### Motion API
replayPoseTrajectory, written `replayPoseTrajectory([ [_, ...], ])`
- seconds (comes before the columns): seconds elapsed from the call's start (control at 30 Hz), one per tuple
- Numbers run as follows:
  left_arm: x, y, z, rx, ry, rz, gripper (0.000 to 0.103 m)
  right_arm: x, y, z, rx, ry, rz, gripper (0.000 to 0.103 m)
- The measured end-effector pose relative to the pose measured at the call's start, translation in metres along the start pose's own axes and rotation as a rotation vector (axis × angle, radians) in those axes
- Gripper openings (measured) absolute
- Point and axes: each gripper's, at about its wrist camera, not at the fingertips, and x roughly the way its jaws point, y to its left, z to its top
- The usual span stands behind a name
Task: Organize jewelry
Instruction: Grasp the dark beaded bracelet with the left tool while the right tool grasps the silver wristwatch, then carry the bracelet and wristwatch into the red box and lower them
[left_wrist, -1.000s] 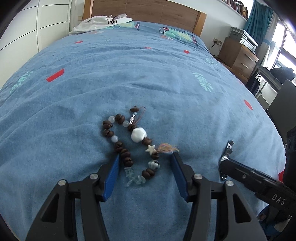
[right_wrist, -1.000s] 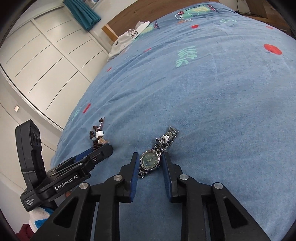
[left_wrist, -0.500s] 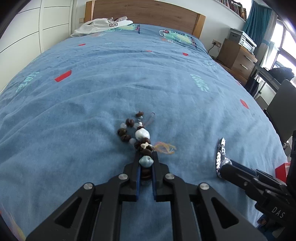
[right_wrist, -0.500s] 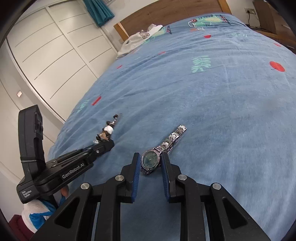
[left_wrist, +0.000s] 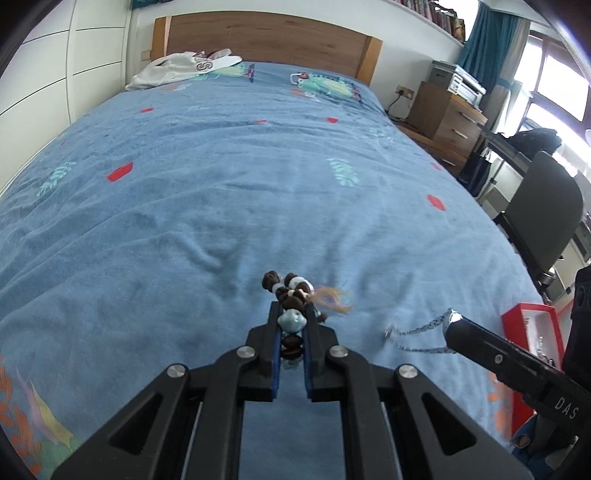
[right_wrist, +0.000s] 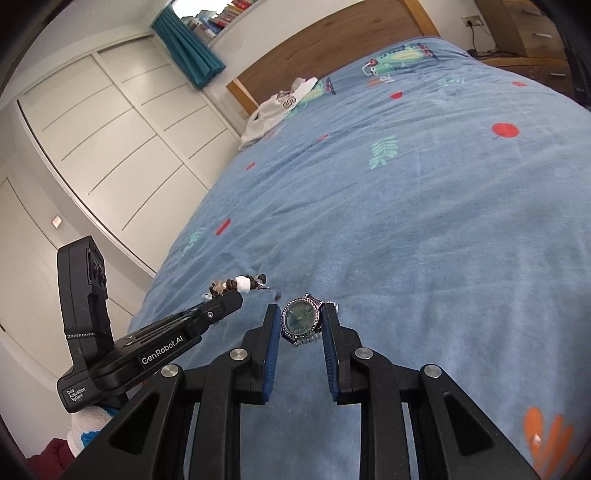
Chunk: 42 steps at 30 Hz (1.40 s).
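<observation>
My left gripper (left_wrist: 292, 314) is shut on a bracelet (left_wrist: 290, 290) of brown, white and pale blue beads and holds it lifted above the blue bedspread (left_wrist: 221, 177). The bracelet also shows in the right wrist view (right_wrist: 240, 283), at the left gripper's tip. My right gripper (right_wrist: 301, 314) is shut on a silver watch (right_wrist: 300, 319) with a green dial, also lifted off the bed. In the left wrist view the watch's strap (left_wrist: 417, 334) hangs from the right gripper's tip.
A red jewelry box (left_wrist: 532, 332) stands at the bed's right edge. A white garment (left_wrist: 184, 68) lies by the wooden headboard (left_wrist: 266, 37). A nightstand (left_wrist: 443, 114) and a dark chair (left_wrist: 543, 210) stand right of the bed. White wardrobes (right_wrist: 110, 147) line the left.
The left gripper shut on the bracelet and lifted it off the bed. The right gripper, holding the watch, has also risen, so the strap now hangs free.
</observation>
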Motion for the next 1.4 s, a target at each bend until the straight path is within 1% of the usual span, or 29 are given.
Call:
replayPoseTrajectory([
  [0.13, -0.020, -0.032, -0.002, 0.037, -0.014, -0.037, 0.009, -0.039, -0.003, -0.003, 0.011, -0.046, -0.011, 0.022],
  [0.17, -0.025, -0.041, -0.002, 0.045, -0.018, -0.049, 0.009, -0.053, -0.005, -0.002, 0.014, -0.065, -0.017, 0.010],
  [0.2, -0.029, -0.050, -0.002, 0.053, -0.023, -0.060, 0.009, -0.062, -0.007, -0.002, 0.018, -0.067, -0.018, 0.008],
  [0.33, -0.045, -0.099, -0.001, 0.090, -0.040, -0.130, 0.009, -0.109, -0.017, 0.001, 0.019, -0.124, -0.069, 0.008],
  [0.5, -0.055, -0.159, -0.003, 0.141, -0.046, -0.207, 0.009, -0.166, -0.044, 0.003, 0.041, -0.189, -0.133, 0.008],
  [0.6, -0.056, -0.192, -0.004, 0.169, -0.043, -0.244, 0.009, -0.198, -0.063, 0.005, 0.051, -0.226, -0.172, 0.008],
  [0.77, -0.055, -0.250, -0.005, 0.211, -0.035, -0.316, 0.009, -0.241, -0.096, 0.012, 0.060, -0.268, -0.240, 0.008],
  [0.93, -0.042, -0.296, -0.010, 0.237, -0.010, -0.367, 0.009, -0.277, -0.131, 0.013, 0.065, -0.286, -0.305, 0.008],
  [1.0, -0.033, -0.308, -0.013, 0.242, 0.006, -0.375, 0.009, -0.281, -0.146, 0.015, 0.070, -0.285, -0.331, 0.008],
  [1.13, -0.007, -0.328, -0.024, 0.255, 0.054, -0.373, 0.009, -0.272, -0.171, 0.015, 0.090, -0.255, -0.363, 0.008],
  [1.27, 0.021, -0.341, -0.036, 0.270, 0.110, -0.352, 0.009, -0.250, -0.196, 0.011, 0.111, -0.191, -0.389, 0.008],
  [1.4, 0.044, -0.342, -0.050, 0.289, 0.158, -0.334, 0.009, -0.235, -0.216, 0.002, 0.114, -0.124, -0.421, 0.008],
])
